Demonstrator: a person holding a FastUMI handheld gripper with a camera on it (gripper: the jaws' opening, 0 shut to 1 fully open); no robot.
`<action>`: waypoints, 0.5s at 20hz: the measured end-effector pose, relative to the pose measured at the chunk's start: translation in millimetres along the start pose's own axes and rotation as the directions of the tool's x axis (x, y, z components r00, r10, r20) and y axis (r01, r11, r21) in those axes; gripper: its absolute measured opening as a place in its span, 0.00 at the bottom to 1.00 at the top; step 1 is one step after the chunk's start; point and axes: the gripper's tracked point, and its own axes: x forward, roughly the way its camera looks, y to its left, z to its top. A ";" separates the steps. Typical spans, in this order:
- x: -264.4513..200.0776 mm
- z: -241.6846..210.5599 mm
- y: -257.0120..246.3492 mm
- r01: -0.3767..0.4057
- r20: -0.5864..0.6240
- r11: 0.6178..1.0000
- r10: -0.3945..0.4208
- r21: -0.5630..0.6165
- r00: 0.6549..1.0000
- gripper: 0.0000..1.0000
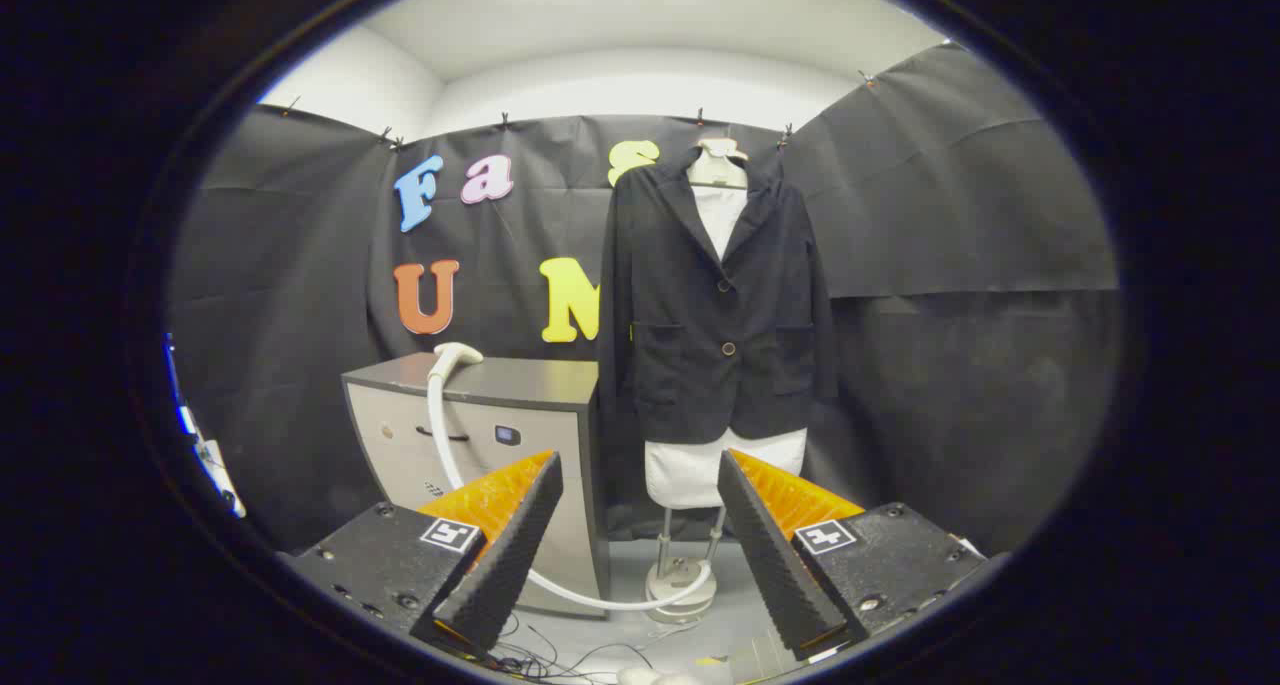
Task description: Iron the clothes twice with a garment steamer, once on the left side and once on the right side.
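Clothes (715,315) hang on a mannequin stand beyond the fingers: a dark buttoned jacket over a white garment, set against the black cloth wall. Left of it, touching or nearly so, stands a grey cabinet (490,415), and the garment steamer (455,355) head lies on its top, well ahead of the gripper (640,475). The steamer's white hose (440,445) drops down the cabinet front and curls along the floor to the stand's round base (680,585). Loose cables lie on the floor between the fingers. Gripper spread wide, holding nothing
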 end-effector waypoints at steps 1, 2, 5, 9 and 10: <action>0.1 -1.0 1.8 -0.006 -0.003 1.000 0.006 0.000 1.000 1.00; 1.1 -3.8 4.7 -0.018 -0.011 1.000 0.018 -0.001 1.000 1.00; 4.7 -8.4 5.8 -0.022 -0.023 1.000 0.022 -0.005 0.999 0.99; 7.4 -10.1 10.1 -0.028 -0.026 1.000 0.027 -0.010 0.999 0.99; 7.6 -10.6 10.0 -0.028 -0.025 1.000 0.027 -0.012 0.999 0.99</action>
